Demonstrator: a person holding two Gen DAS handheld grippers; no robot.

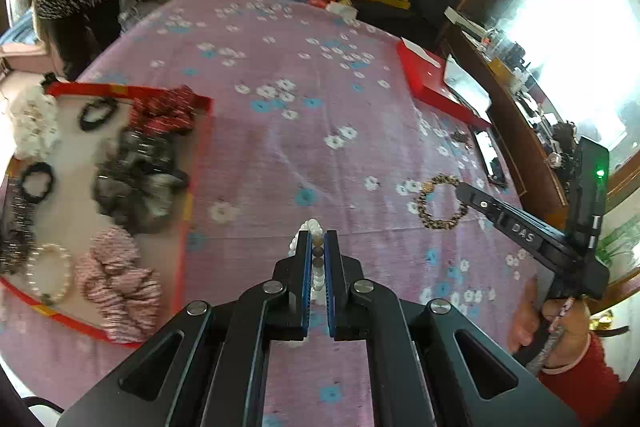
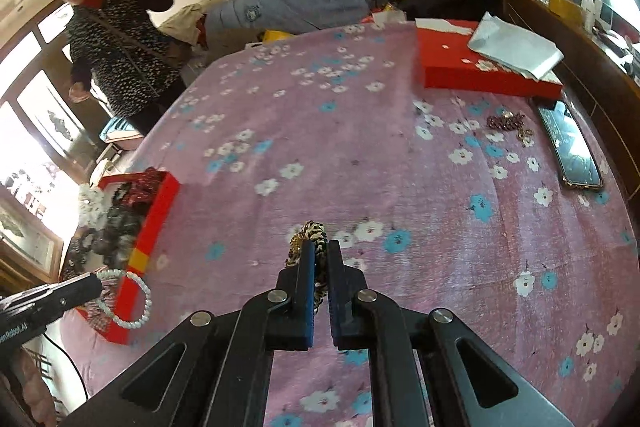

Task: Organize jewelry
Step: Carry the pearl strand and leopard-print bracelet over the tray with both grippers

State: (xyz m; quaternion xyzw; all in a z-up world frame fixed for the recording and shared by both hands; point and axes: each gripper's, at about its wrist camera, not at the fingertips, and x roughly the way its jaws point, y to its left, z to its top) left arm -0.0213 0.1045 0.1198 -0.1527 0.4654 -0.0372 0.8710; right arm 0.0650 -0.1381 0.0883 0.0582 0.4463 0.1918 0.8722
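Jewelry in hand, both sides. Pearl bracelet (image 1: 316, 259) pinched between pads of left gripper (image 1: 317, 243), jaws nearly closed on strand, loop hanging off fingertips; in right wrist view, same loop (image 2: 134, 301) dangling beside near wall of red tray (image 2: 158, 211). Gold-and-black bead bracelet (image 2: 314, 239) clamped in right gripper (image 2: 319, 247), jaws narrow on it, part of ring bunched ahead of tips; in left wrist view, ring (image 1: 442, 203) seen whole, off to right of left gripper and ahead.

Risks (judged, not seen):
- Slip. Round smooth beads, thin pad contact, only a few beads gripped per side; any jolt or slight easing of grip likely to drop strand onto purple floral cloth (image 1: 280, 155).
- Snag. Hanging pearl loop close to tray wall; low carry-over likely to catch rim, tug tray or stretch elastic.
- Tangle. Tray crowded w/ scrunchies; strand released onto fabric may sink between folds or hook on another piece.
- Collision. Both grippers heading for one tray; fingers may meet if brought in together.

Containers:
- Red tray, to left of left gripper, pale floor (image 1: 72, 219). Contents: white frilly scrunchie (image 1: 34, 125), red patterned scrunchie (image 1: 166, 113), dark grey scrunchies (image 1: 138, 183), pink striped scrunchies (image 1: 118, 279), two black hair ties (image 1: 98, 113) (image 1: 37, 181), second pearl bracelet (image 1: 50, 273), dark beaded piece at far left edge, kind unclear.
- Red flat box (image 2: 480, 75), far ahead-right of right gripper, closed; white paper (image 2: 516, 45) on top. Inside not visible.
- Loose on cloth ahead-right of right gripper: small dark-red and gold cluster (image 2: 510, 125), phone (image 2: 570, 145) just beyond.
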